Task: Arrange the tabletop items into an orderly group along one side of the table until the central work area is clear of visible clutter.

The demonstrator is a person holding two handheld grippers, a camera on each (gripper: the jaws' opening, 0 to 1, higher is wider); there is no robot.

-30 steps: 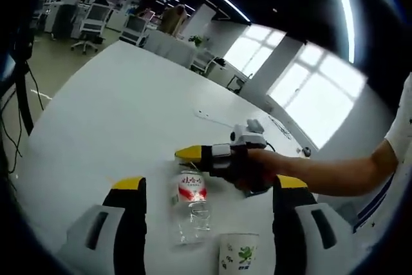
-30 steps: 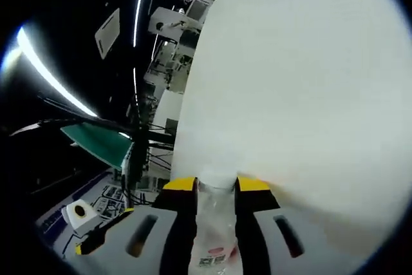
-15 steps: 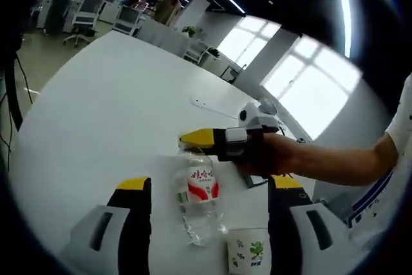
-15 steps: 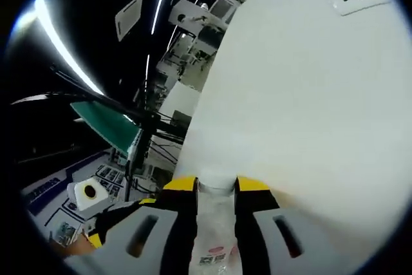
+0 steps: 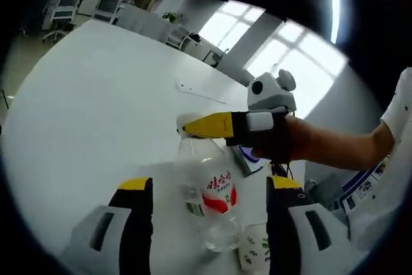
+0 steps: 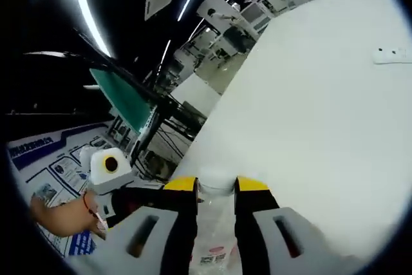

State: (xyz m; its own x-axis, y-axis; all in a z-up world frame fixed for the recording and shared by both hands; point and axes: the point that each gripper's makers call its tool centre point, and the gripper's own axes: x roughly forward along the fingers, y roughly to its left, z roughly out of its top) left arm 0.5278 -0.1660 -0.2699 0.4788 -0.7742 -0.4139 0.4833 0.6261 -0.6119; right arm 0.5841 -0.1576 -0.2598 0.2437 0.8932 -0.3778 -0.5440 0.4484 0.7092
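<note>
Where white table (image 5: 96,88) spreads, office windows (image 5: 283,49) behind, right claw (image 6: 215,186) gripping bottle (image 5: 209,201)

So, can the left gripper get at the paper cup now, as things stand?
Probably yes. The left gripper is open and the paper cup stands low by its right jaw, but the bottle, held by the right gripper, hangs between the jaws and may get in the way.

Your right gripper (image 5: 193,127) has the water bottle (image 5: 212,201) by its neck, over the table (image 5: 96,94), paper cup (image 5: 254,252) just beside it.

Clear bottle (image 5: 209,201), red-and-white label
</note>
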